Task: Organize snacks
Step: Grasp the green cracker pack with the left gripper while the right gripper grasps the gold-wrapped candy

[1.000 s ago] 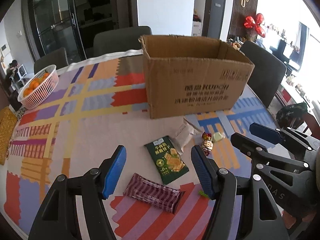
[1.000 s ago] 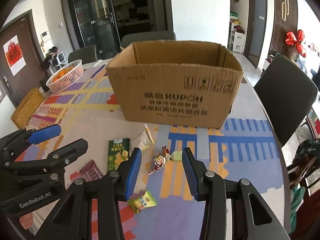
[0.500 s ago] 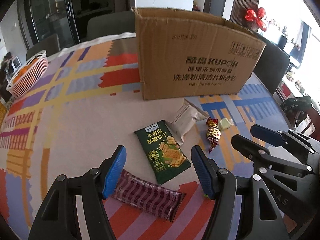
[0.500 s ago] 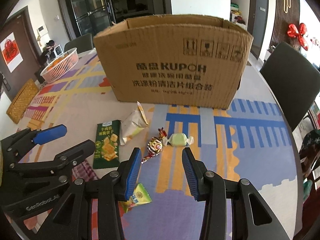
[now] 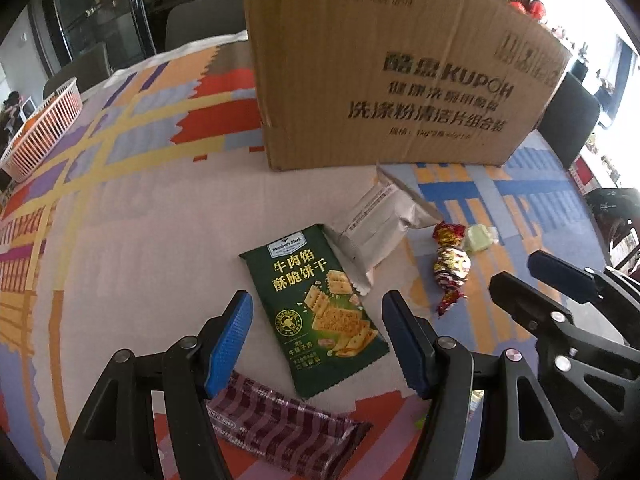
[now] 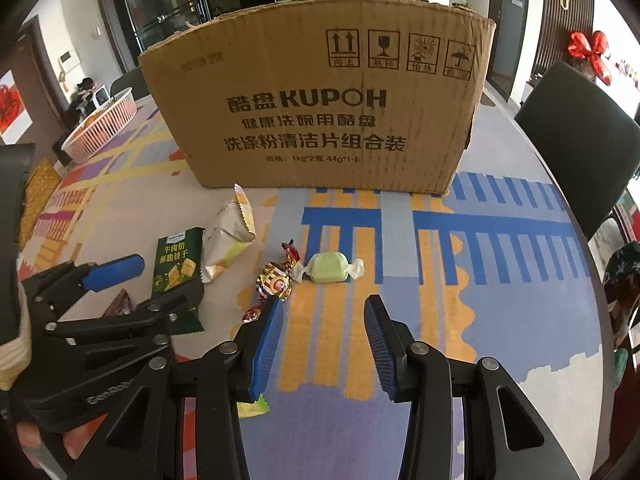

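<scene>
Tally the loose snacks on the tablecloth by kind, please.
Flat packets: 3 (dark green cracker packet, pale silver pouch, maroon striped bar wrapper)
Twist-wrapped candies: 2 (red-gold foil candy, pale green candy)
Small yellow-green sachet: 1
Total: 6

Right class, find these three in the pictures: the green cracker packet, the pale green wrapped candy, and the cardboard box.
green cracker packet [image 5: 316,312]: left wrist view, middle of its printed front.
pale green wrapped candy [image 6: 329,267]: right wrist view, centre of the candy body.
cardboard box [image 6: 316,120]: right wrist view, printed front wall.
</scene>
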Demonstrator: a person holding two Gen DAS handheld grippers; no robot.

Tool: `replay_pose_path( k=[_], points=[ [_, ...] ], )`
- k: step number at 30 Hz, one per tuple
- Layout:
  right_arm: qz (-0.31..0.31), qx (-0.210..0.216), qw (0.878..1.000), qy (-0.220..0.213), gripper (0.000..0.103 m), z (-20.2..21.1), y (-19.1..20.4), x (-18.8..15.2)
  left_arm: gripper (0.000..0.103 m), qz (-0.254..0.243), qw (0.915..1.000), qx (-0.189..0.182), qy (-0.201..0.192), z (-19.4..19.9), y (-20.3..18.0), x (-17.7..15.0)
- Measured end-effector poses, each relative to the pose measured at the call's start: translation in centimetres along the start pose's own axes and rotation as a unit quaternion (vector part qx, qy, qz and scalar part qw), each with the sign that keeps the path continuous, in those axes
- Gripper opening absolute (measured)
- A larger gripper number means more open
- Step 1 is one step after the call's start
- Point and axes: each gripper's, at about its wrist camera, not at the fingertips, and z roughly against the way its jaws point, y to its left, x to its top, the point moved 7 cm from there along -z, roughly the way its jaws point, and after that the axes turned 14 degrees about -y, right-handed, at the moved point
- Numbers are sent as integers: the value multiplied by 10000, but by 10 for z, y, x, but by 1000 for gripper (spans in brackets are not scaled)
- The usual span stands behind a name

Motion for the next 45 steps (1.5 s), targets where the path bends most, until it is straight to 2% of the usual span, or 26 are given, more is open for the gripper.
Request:
replay_pose_path(
  k=[10, 17, 21, 30, 33, 39, 41, 45],
  points=[
    [14, 91, 9999, 45, 43, -9, 7, 1, 66, 10, 10000, 64, -1, -12, 4, 2],
    [19, 226, 9997, 64, 43, -17, 20, 1, 47, -99, 9999, -37, -117, -7, 8, 0],
    [1, 327, 9994, 110, 43, -26, 30, 1, 44, -19, 9998, -150, -131, -4, 11, -1],
    [173, 407, 9988, 194, 43, -43, 48, 2, 44, 77, 9998, -51, -160, -2, 21, 0],
    [222, 401, 9987, 232, 41, -49, 52, 3, 44, 116, 9998, -59, -179, -1, 24, 0],
    [160, 373, 9989, 254, 31, -59, 57, 6, 44, 121, 9996, -88, -240, 5, 23, 3],
    [144, 372, 9989, 266, 24, -59, 58, 5, 44, 107, 9995, -95, -266, 8, 22, 3],
    [51, 396, 9988, 281, 24, -53, 53, 2, 44, 66, 9994, -124, -311, 15, 18, 4]
  ],
)
